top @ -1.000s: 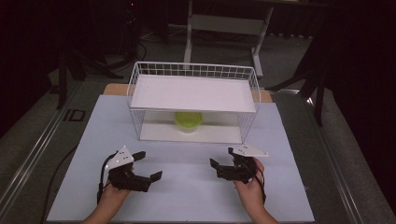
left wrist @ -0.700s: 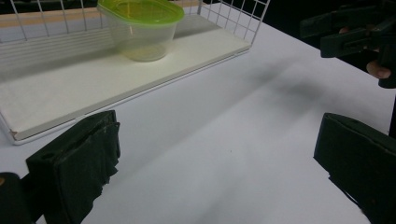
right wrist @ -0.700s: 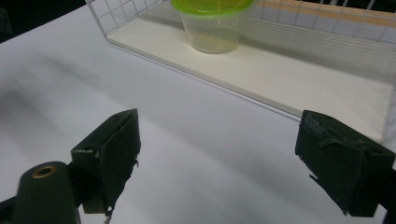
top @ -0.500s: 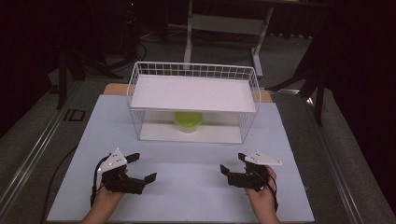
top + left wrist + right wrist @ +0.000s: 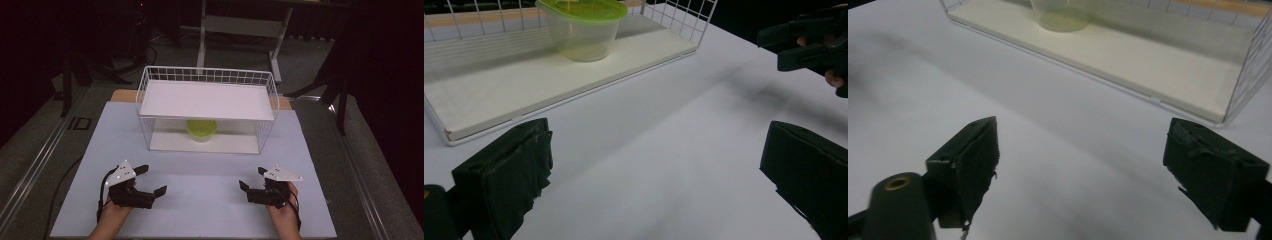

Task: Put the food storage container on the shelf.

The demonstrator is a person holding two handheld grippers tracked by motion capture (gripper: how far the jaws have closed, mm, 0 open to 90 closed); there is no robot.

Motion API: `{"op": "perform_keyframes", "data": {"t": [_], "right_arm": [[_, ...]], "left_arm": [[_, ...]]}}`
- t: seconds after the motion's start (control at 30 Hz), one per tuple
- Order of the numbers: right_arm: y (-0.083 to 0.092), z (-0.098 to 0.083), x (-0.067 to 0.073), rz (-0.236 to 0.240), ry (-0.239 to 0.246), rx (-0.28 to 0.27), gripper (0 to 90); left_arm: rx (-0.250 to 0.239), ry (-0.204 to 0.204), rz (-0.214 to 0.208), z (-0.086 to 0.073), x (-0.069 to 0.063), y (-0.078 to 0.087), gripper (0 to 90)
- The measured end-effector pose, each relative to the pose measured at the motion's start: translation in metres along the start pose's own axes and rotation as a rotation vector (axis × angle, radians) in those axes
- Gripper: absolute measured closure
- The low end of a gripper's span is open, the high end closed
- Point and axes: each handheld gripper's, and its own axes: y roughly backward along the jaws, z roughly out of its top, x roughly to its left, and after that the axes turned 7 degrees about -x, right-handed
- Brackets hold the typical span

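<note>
Nearest the camera, we held the left gripper [image 5: 152, 180] and the right gripper [image 5: 251, 181] low over the white table [image 5: 200, 200], well apart from each other, with nothing in either. The jaws of both stood wide apart, as the two gripper views confirmed: bare tabletop showed between each pair of black pads. In the left gripper view the right gripper [image 5: 811, 47] appeared farther off at the upper right, its jaws likewise parted.

Beyond the grippers stood the white wire basket [image 5: 145, 95], a two-level rack with a flat upper shelf [image 5: 207, 100] and a lower base board [image 5: 230, 142]. The container [image 5: 202, 129], a clear tub with a green lid [image 5: 581, 9], sat on the lower board near its middle, under the shelf and apart from the wire walls.

We judged the step in hand to be the approach, with no contact yet made. The next move called for a forward reach through the open front of the basket, kept low enough to clear the upper shelf, before the jaws were brought in around the tub.
</note>
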Motion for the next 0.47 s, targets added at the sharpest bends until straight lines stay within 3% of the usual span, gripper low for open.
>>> {"op": "perform_keyframes", "data": {"t": [0.1,0.47], "right_arm": [[-0.0013,-0.0018,-0.0032,-0.009,0.026,-0.013,15.5],[-0.0066,-0.0045,-0.0082,-0.002,0.005,0.001,15.6]], "left_arm": [[0.013,0.001,-0.011,-0.0019,-0.0004,-0.0025,1.2],[-0.002,0.001,-0.018,-0.0016,-0.0014,-0.0015,1.2]]}}
